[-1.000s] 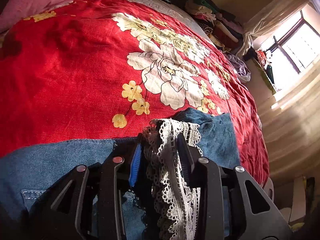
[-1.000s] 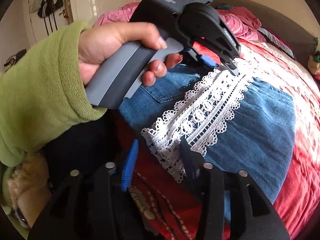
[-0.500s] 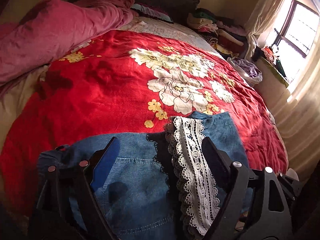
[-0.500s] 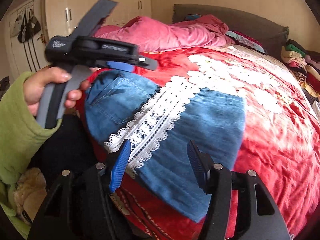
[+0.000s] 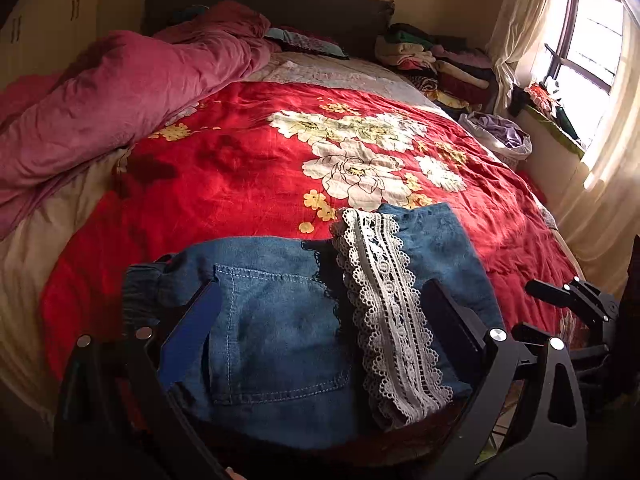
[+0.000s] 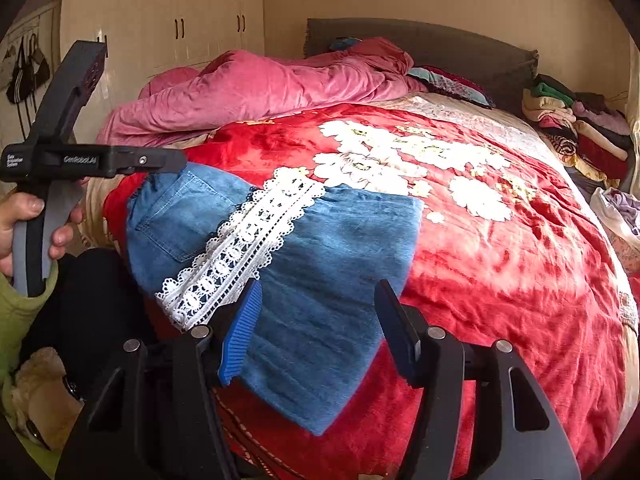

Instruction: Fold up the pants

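Note:
The blue denim pants (image 5: 280, 332) lie folded on the red flowered blanket (image 5: 240, 168) near the bed's front edge. Their white lace hem (image 5: 384, 304) runs across the top layer, beside a back pocket. My left gripper (image 5: 320, 288) hovers above the pants, its jaws opening wide with nothing pressed between them. In the right wrist view the pants (image 6: 328, 248) sit just beyond my right gripper (image 6: 318, 286), which is open and holds nothing. The left gripper (image 6: 174, 162) shows there at the left, raised off the cloth in a hand with a green sleeve.
A pink duvet (image 5: 120, 96) is heaped at the bed's far left. Stacked folded clothes (image 5: 432, 60) and a basket of laundry (image 5: 500, 136) stand at the far right by the window. White wardrobes (image 6: 168, 32) line the wall; a plush toy (image 6: 36, 392) lies low left.
The left gripper let go of the lace hem, spread its jaws and drew back and up. The right gripper also backed away from the pants, which now lie flat.

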{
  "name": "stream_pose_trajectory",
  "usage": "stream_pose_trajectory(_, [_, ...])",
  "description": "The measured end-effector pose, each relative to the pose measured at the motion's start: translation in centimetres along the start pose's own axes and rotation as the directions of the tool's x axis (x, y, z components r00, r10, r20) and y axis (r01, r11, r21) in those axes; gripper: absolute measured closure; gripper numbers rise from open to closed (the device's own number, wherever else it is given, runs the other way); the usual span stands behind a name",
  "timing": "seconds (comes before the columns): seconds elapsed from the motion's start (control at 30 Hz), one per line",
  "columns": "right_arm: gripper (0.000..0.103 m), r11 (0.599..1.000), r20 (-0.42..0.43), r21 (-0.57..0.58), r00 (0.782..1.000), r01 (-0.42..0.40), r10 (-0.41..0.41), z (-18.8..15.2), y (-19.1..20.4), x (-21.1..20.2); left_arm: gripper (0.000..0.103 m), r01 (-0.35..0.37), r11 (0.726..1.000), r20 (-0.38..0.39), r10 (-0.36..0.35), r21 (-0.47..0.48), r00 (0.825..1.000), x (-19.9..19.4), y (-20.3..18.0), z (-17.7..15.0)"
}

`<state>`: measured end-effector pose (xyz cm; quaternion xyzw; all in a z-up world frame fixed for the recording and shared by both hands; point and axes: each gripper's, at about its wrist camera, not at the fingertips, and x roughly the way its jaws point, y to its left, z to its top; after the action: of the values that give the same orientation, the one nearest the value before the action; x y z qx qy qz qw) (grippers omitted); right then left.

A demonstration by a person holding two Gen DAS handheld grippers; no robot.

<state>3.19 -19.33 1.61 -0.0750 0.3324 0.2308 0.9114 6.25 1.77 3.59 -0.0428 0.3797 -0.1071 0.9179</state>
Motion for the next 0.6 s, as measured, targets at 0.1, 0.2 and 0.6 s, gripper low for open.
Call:
stream_pose_trajectory(0.1, [0.046,1.0,0.008,0.0,1.0,0.013,-0.013,0.0,-0.4,-0.1,0.01,-0.017,1.0,-0.024,0.018,0.026,1.0,0.3,-0.7,-0.8])
stream_pose_trajectory(0.2, [0.046,1.0,0.012,-0.001,1.0,0.014,-0.014,0.0,-0.5,-0.1,0.01,-0.03,0.999,-0.046,0.032,0.044,0.998,0.7,-1.4,-1.7])
stream_pose_trajectory(0.6, [0.046,0.995,-0.076,-0.093,0.997,-0.027,0.02,-1.7,1.1,2.3,0.01,-0.052,0.977,-0.175,0.089,0.205,0.98,4.5,-4.9,-6.0])
